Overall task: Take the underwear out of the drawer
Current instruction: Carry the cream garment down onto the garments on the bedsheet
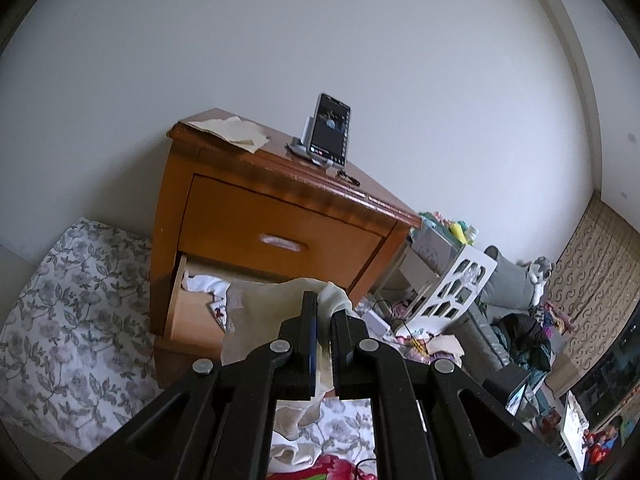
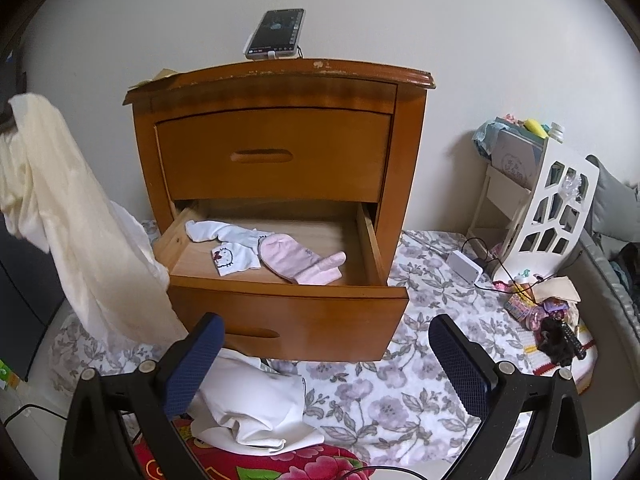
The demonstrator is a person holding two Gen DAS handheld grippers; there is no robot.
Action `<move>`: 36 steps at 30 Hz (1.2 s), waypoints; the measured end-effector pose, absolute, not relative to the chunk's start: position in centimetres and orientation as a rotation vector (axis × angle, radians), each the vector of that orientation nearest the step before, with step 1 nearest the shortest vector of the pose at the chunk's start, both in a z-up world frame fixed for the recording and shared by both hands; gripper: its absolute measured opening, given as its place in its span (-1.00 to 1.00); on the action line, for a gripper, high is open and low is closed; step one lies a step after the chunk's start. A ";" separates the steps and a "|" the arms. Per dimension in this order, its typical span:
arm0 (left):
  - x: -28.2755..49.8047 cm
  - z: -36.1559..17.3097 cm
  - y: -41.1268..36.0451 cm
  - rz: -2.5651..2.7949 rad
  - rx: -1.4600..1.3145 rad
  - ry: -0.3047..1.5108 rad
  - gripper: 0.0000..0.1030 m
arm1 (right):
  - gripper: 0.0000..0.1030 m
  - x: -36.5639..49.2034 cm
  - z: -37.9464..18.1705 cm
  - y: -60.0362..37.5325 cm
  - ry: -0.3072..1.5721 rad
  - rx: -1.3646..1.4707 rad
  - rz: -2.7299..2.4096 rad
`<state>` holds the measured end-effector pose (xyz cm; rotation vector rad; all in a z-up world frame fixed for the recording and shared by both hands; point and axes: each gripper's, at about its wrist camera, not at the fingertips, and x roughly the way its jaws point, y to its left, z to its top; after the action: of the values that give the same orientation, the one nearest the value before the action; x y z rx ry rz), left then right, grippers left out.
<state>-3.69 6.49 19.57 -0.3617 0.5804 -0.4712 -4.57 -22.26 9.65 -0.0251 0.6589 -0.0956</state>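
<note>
Bottom drawer (image 2: 288,312) of the nightstand (image 2: 280,92) is pulled open. Left gripper (image 1: 323,320) is clamped on a cream garment (image 1: 260,312), lifted clear left of it. Right gripper (image 2: 326,356) gapes empty, near front. White piece (image 2: 232,248) and pink piece (image 2: 300,264) left inside; partway done.

No writing is legible; the phone (image 2: 276,34) screen's marks are too small to read.
</note>
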 end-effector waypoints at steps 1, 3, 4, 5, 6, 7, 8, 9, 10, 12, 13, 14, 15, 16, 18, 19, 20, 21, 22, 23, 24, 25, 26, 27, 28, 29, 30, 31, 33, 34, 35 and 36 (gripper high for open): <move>-3.7 19.4 6.3 -0.474 -0.357 0.592 -0.90 | 1.00 -4.7 9.7 -22.2 0.656 -0.026 -0.095; -3.7 18.9 6.0 -0.479 -0.351 0.612 -0.90 | 1.00 -4.9 9.9 -22.1 0.652 -0.027 -0.094; -3.6 18.7 5.9 -0.482 -0.348 0.625 -0.90 | 1.00 -5.0 9.9 -22.1 0.650 -0.028 -0.094; -3.5 18.3 5.7 -0.484 -0.345 0.641 -0.90 | 1.00 -5.1 10.0 -22.1 0.649 -0.028 -0.093; -3.4 18.0 5.5 -0.484 -0.344 0.653 -0.90 | 1.00 -5.2 10.0 -22.1 0.648 -0.027 -0.094; -3.3 17.8 5.4 -0.484 -0.343 0.664 -0.90 | 1.00 -5.2 10.0 -22.1 0.648 -0.026 -0.096; -3.2 17.4 5.2 -0.485 -0.340 0.678 -0.90 | 1.00 -5.2 10.0 -22.2 0.648 -0.025 -0.097; -3.1 17.1 5.1 -0.485 -0.338 0.687 -0.90 | 1.00 -5.2 10.0 -22.2 0.648 -0.024 -0.098; -3.0 16.9 4.9 -0.485 -0.335 0.697 -0.90 | 1.00 -5.2 10.0 -22.2 0.648 -0.023 -0.099; -2.7 16.3 4.5 -0.488 -0.330 0.718 -0.90 | 1.00 -5.2 10.0 -22.3 0.648 -0.021 -0.099; -2.5 15.9 4.3 -0.490 -0.327 0.734 -0.90 | 1.00 -5.2 10.0 -22.3 0.648 -0.021 -0.099; -2.3 15.6 4.1 -0.492 -0.325 0.745 -0.90 | 1.00 -5.2 9.9 -22.3 0.649 -0.020 -0.100; -2.2 15.3 3.9 -0.492 -0.323 0.756 -0.90 | 1.00 -5.2 9.9 -22.4 0.650 -0.018 -0.100; -2.0 14.8 3.7 -0.492 -0.322 0.773 -0.90 | 1.00 -5.1 9.8 -22.5 0.652 -0.017 -0.100; -1.6 14.1 3.3 -0.495 -0.319 0.800 -0.90 | 1.00 -5.0 9.7 -22.6 0.656 -0.013 -0.101; -1.4 13.7 3.2 -0.497 -0.318 0.811 -0.90 | 1.00 -5.0 9.6 -22.7 0.658 -0.012 -0.102; -1.0 13.1 2.9 -0.497 -0.317 0.830 -0.90 | 1.00 -4.9 9.5 -22.7 0.660 -0.010 -0.103; -0.8 12.7 2.7 -0.495 -0.316 0.844 -0.90 | 1.00 -4.8 9.4 -22.8 0.663 -0.007 -0.104; -0.5 12.2 2.5 -0.492 -0.314 0.860 -0.90 | 1.00 -4.8 9.3 -22.9 0.665 -0.005 -0.105; -0.2 11.5 2.2 -0.487 -0.308 0.880 -0.90 | 1.00 -4.7 9.2 -23.0 0.667 -0.003 -0.105; 0.0 10.8 1.9 -0.484 -0.301 0.903 -0.90 | 1.00 -4.6 9.2 -23.0 0.668 -0.002 -0.106; 0.4 9.9 1.6 -0.478 -0.298 0.931 -0.90 | 1.00 -4.6 9.1 -23.0 0.670 -0.002 -0.105; 0.7 9.2 1.3 -0.477 -0.296 0.950 -0.90 | 1.00 -4.5 9.0 -23.1 0.673 -0.002 -0.104; 0.9 8.5 1.1 -0.477 -0.294 0.972 -0.90 | 1.00 -4.4 8.9 -23.1 0.675 -0.002 -0.104; 1.3 7.4 0.7 -0.474 -0.294 1.005 -0.90 | 1.00 -4.3 8.8 -23.1 0.678 -0.002 -0.104; 1.4 6.8 0.6 -0.473 -0.294 1.022 -0.90 | 1.00 -4.2 8.7 -23.1 0.682 -0.002 -0.103; 1.7 5.9 0.4 -0.471 -0.292 1.047 -0.90 | 1.00 -4.2 8.6 -23.2 0.685 -0.002 -0.102; 1.9 4.9 0.2 -0.463 -0.289 1.076 -0.90 | 1.00 -4.1 8.4 -23.2 0.689 -0.002 -0.102; 2.2 3.4 -0.2 -0.452 -0.285 1.116 -0.90 | 1.00 -3.9 8.1 -23.3 0.697 -0.003 -0.100; 2.3 2.7 -0.2 -0.443 -0.283 1.137 -0.90 | 1.00 -3.8 8.0 -23.3 0.701 -0.004 -0.100; 2.4 1.8 -0.3 -0.434 -0.281 1.160 -0.90 | 1.00 -3.7 7.8 -23.3 0.709 -0.004 -0.097; 2.5 1.1 -0.3 -0.428 -0.279 1.174 -0.90 | 1.00 -3.6 7.6 -23.3 0.713 -0.003 -0.094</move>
<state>2.53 -0.33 1.13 -0.2793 1.1743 -0.4276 -3.63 -23.27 7.62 -0.0025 0.7127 -0.0942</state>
